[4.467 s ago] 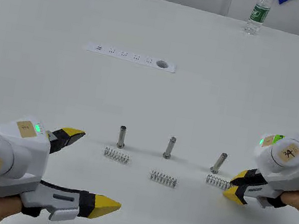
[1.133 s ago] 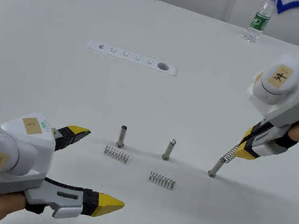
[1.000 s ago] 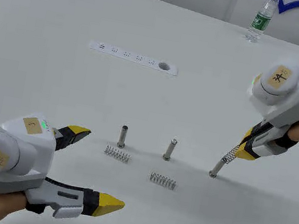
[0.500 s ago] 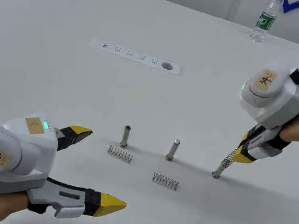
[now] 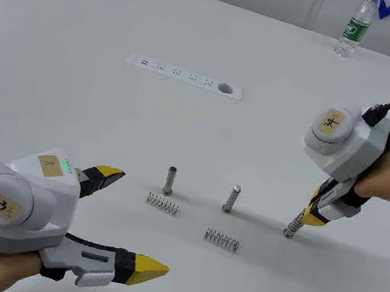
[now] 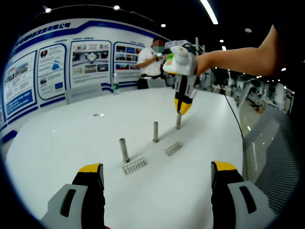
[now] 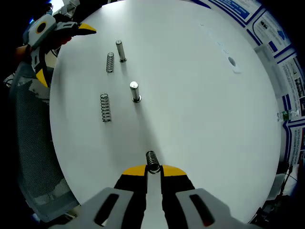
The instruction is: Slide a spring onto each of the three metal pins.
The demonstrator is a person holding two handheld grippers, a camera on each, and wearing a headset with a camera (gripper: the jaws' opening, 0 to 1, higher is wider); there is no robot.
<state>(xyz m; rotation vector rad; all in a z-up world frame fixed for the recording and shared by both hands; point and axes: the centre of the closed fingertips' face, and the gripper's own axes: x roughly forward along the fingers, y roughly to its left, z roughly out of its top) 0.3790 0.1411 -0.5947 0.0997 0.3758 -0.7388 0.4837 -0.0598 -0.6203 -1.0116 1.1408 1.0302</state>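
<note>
In the head view, nearest at 7 o'clock, the left gripper (image 5: 135,220) hovers with jaws spread wide and nothing between them; near centre two loose springs lie flat, the left spring (image 5: 162,202) just before the left pin (image 5: 170,180), the middle spring (image 5: 221,240) just before the middle pin (image 5: 231,198); at 3 o'clock the right gripper (image 5: 310,216) points steeply down, jaws pinched on the held spring (image 5: 293,225), whose lower coils surround the right pin (image 5: 288,234); these thin wire coils look light, springy and apt to roll or flick away, so a gentle pinch at one end, leaving the other end's bore free, seems best; the white table (image 5: 75,95) looks smooth and hard; at 12 o'clock lies a power strip (image 5: 184,78), at 1 o'clock a bottle (image 5: 357,25) stands far off; the left gripper view shows display boards (image 6: 57,62) under ceiling lights.
</note>
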